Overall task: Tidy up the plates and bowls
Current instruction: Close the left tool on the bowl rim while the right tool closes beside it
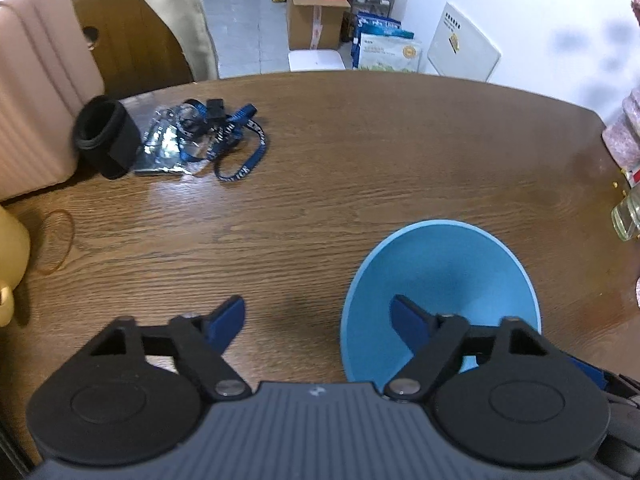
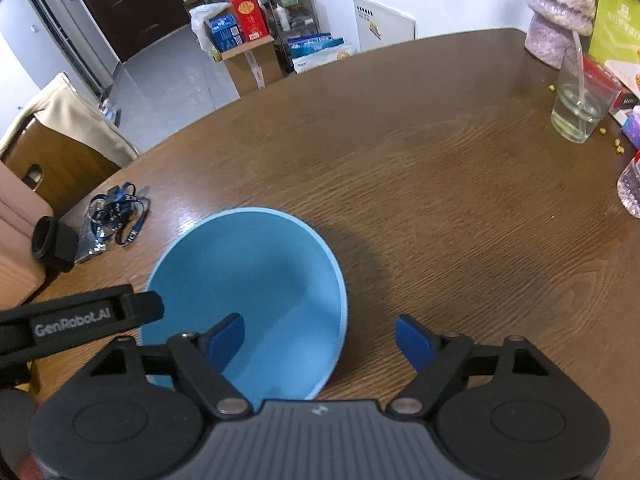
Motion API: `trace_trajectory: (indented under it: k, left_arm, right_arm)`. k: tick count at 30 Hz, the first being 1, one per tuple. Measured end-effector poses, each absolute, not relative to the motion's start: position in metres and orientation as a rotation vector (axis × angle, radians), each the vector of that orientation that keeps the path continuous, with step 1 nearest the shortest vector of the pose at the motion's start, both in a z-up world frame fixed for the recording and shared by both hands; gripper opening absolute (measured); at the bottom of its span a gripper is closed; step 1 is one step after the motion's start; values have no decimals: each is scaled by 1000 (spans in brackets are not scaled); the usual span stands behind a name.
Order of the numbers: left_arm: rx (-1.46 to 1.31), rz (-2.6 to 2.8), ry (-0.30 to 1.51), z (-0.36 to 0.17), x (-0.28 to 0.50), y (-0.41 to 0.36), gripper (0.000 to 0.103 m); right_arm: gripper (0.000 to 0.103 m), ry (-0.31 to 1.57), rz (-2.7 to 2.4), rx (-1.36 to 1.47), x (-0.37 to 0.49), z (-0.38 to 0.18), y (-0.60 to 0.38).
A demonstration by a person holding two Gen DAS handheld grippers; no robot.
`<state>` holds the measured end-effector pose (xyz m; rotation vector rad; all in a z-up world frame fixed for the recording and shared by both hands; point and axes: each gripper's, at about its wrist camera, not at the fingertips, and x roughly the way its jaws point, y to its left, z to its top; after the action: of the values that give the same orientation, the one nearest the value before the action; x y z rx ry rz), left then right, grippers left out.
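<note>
My left gripper (image 1: 318, 320) nearest lens, jaws apart, straddling left wall of blue bowl (image 1: 440, 280): one blue pad inside, other outside over bare wood, neither pressing. My right gripper (image 2: 320, 340) likewise spread across bowl's right wall, one pad inside, one outside, no grip seen. Bowl upright on brown wooden table (image 1: 360, 152), near my edge. Far left: blue lanyard (image 1: 240, 148) on clear plastic bag, black sleeve (image 1: 106, 136) beside it. Far right: drinking glass (image 2: 580, 108) with straw.
</note>
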<state>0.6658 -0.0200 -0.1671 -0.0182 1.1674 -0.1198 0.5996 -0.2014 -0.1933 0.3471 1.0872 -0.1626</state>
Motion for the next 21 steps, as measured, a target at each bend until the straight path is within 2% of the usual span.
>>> trace_trajectory:
  k: [3, 5, 7, 9, 13, 15, 21]
  left_arm:
    - [-7, -136, 1179, -174, 671, -25, 70]
    - [1, -145, 1183, -177, 674, -29, 67]
    - [5, -157, 1191, -181, 676, -31, 60]
    - [10, -163, 1203, -185, 679, -35, 50]
    - [14, -168, 1216, -192, 680, -38, 45]
    - [15, -176, 1220, -193, 680, -40, 37]
    - [24, -193, 1234, -199, 680, -45, 18]
  right_arm:
    - [68, 1094, -163, 364, 604, -200, -203]
    - [65, 1097, -166, 369, 606, -203, -205]
    - [62, 1101, -170, 374, 608, -206, -207]
    - [49, 1106, -171, 380, 609, -209, -208]
    - [33, 1115, -162, 397, 610, -214, -212]
    - [23, 1117, -157, 407, 609, -216, -213]
    - [13, 1125, -148, 436, 609, -221, -214]
